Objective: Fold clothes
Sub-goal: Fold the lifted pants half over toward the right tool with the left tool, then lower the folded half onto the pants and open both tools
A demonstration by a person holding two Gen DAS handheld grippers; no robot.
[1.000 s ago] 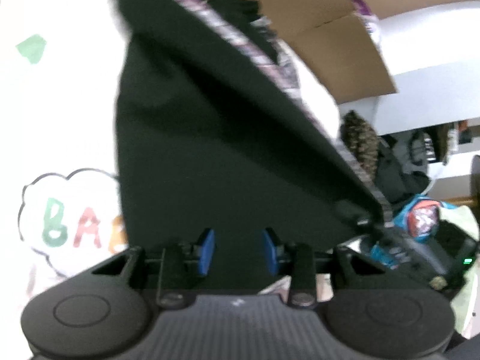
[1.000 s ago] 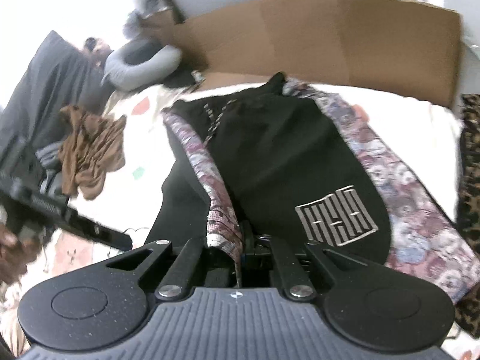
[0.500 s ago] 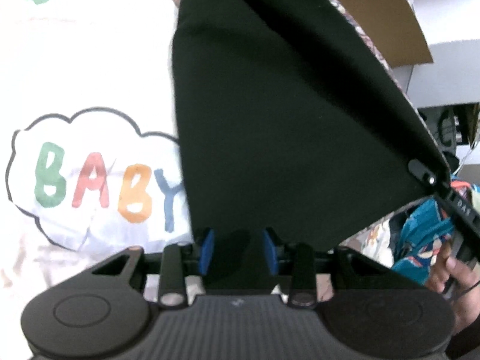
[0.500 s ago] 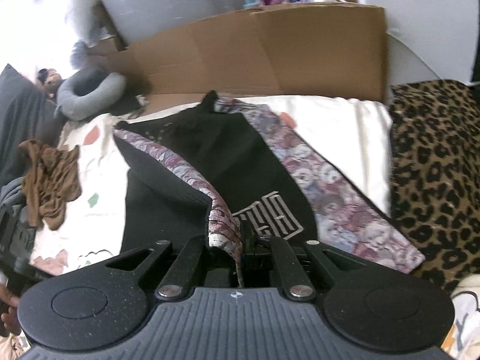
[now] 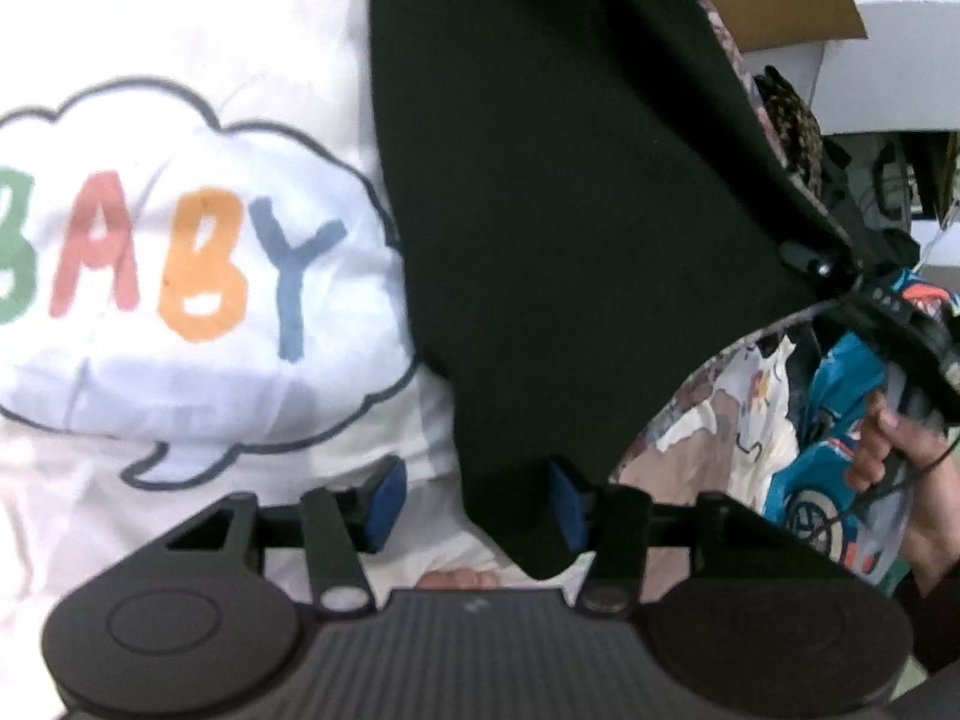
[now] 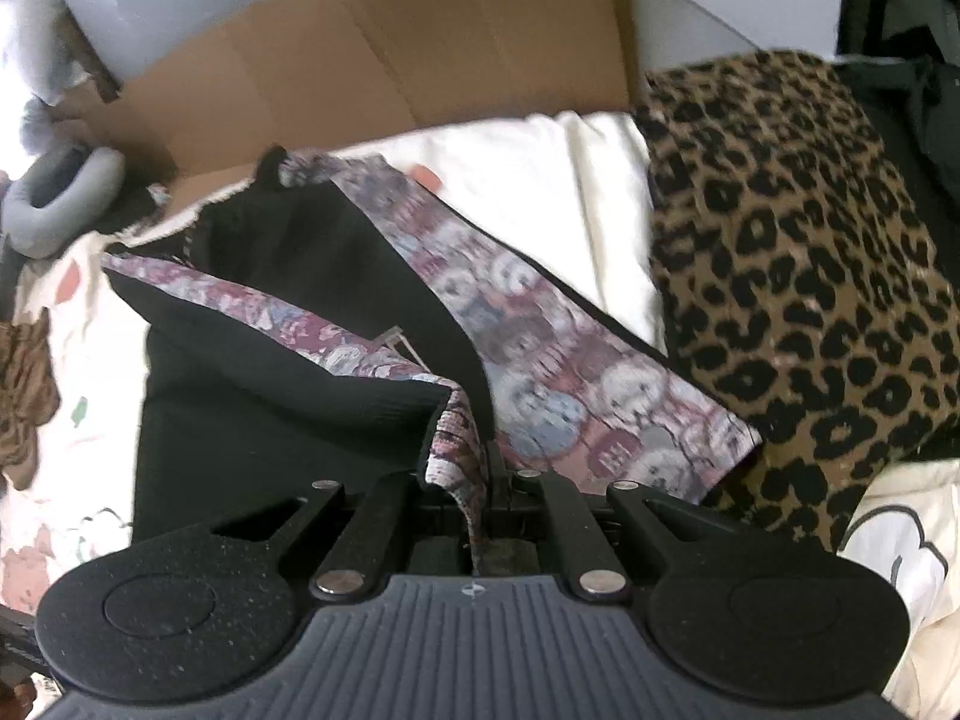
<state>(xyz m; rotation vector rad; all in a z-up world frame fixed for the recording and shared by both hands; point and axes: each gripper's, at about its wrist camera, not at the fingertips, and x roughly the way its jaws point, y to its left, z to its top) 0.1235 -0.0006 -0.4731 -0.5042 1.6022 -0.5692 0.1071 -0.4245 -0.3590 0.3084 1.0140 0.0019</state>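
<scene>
Two grippers work one black garment (image 5: 570,192) with patterned trim, spread over a white sheet (image 5: 180,90) printed BABY. The left gripper (image 5: 477,501) has its jaws opening, a black corner loose between them. The right gripper (image 6: 480,480) pinches the trim edge tight.

Cardboard wall (image 6: 420,48) blocks far side; leopard blanket (image 6: 792,276) crowds right; sheet (image 5: 180,30) left free.

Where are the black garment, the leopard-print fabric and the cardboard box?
black garment (image 5: 570,210): left wrist view, its plain black panel.
leopard-print fabric (image 6: 798,276): right wrist view, middle of its spotted surface.
cardboard box (image 6: 420,54): right wrist view, its side wall.
</scene>
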